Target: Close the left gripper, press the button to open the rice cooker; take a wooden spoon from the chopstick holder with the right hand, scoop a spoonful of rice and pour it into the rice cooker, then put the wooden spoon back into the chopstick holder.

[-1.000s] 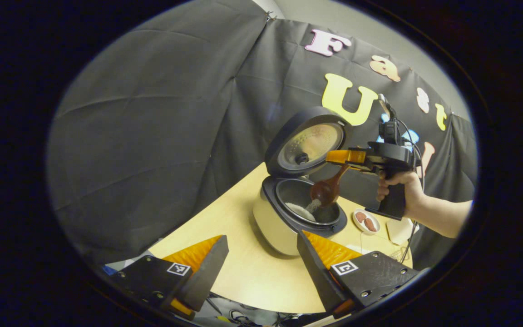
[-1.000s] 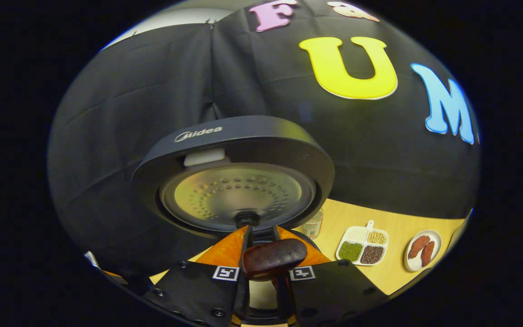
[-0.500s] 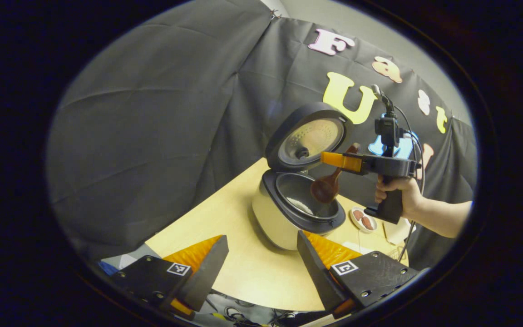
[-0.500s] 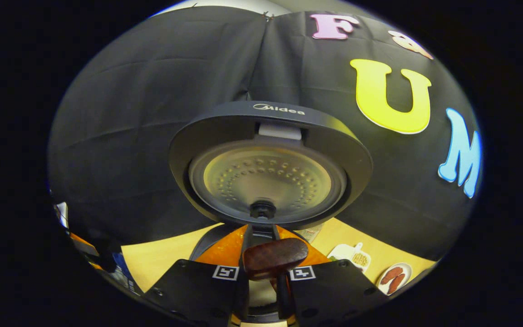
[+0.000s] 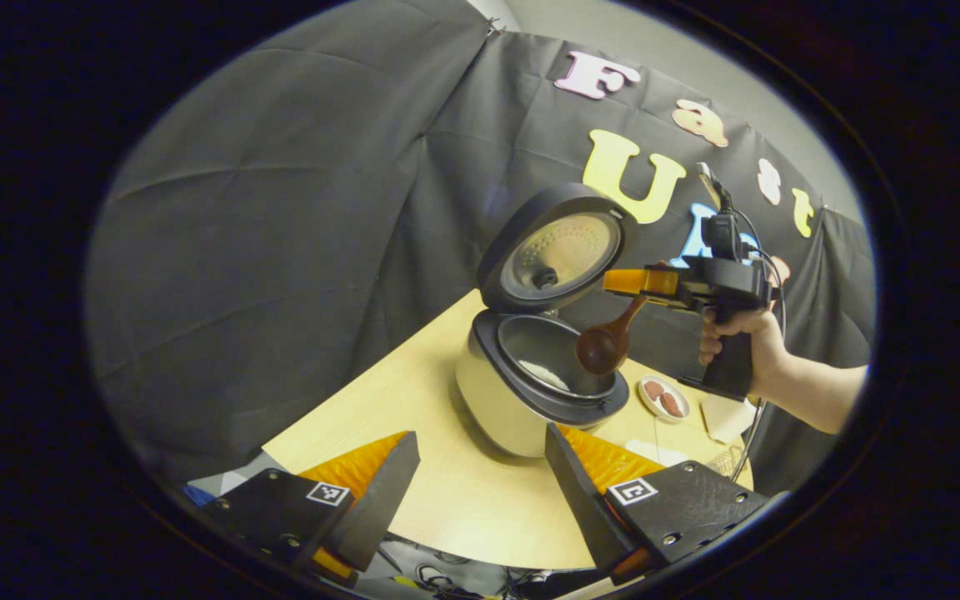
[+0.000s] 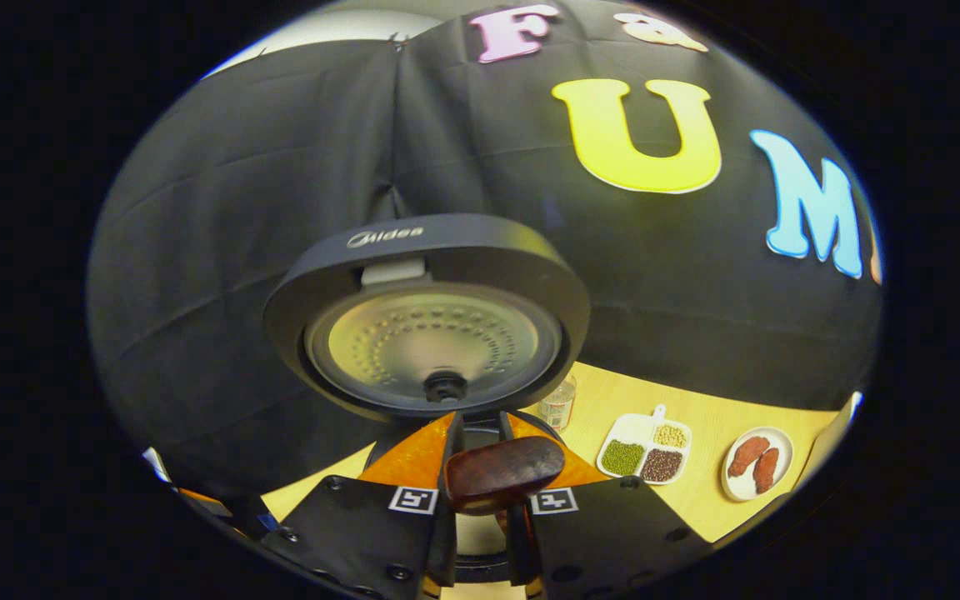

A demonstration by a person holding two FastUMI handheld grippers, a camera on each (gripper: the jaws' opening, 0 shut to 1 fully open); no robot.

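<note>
Gripping the wooden spoon [image 5: 605, 346] by its handle, the right gripper [image 5: 626, 282] holds the bowl above the rice cooker [image 5: 522, 392], which stands lid-up on the surface [image 5: 447, 492] with rice inside. Its lid [image 6: 413, 250] reads "Midea". The left gripper [image 5: 480, 479] hangs spread wide and empty, near the cooker.
</note>
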